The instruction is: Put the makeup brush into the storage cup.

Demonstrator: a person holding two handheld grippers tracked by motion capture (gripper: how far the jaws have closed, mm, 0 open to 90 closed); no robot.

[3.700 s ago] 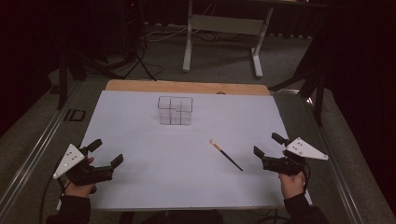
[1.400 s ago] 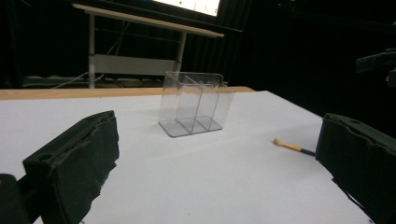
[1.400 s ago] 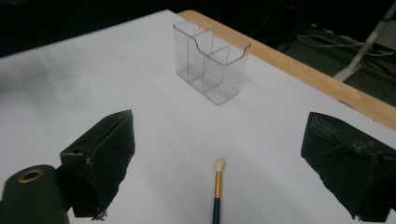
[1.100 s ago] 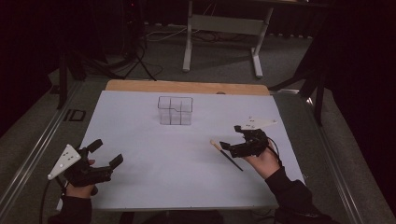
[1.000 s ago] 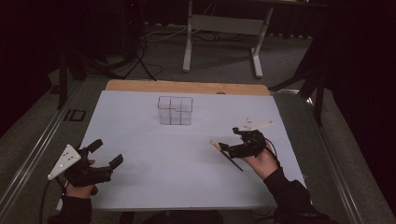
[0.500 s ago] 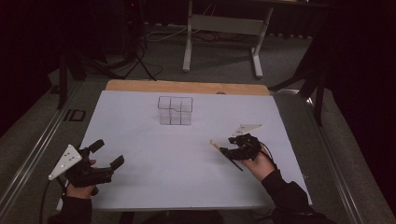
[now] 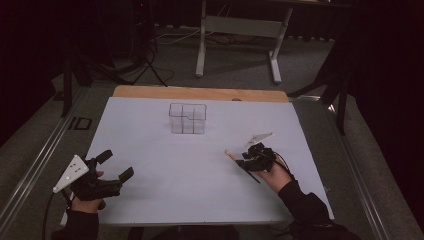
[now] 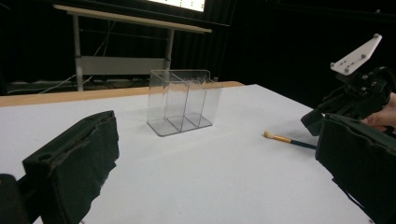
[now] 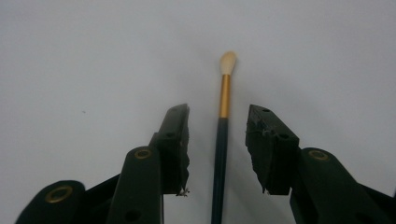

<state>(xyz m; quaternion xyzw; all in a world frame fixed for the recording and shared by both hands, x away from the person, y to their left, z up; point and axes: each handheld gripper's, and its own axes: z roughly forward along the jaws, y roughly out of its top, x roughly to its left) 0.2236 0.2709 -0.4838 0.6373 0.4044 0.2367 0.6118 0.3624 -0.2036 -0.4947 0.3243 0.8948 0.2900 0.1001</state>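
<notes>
– What has moved since earlier?
– Right gripper (image 7: 243,161) has left the table's (image 7: 150,150) right edge and dropped over the brush (image 9: 220,140). Its jaws have just been closing, yet gaps remain on both sides; nothing is pinched.
– And the left gripper (image 7: 116,166)?
– Parked near the front left corner, jaws wide apart, empty.
– Progress?
– Early, I'd judge: the brush lies flat, well apart from the empty clear organizer (image 7: 187,118). Grasp, lift and drop-in remain.
– Anything hidden?
– From above, hand and gripper cover the handle's middle.
</notes>
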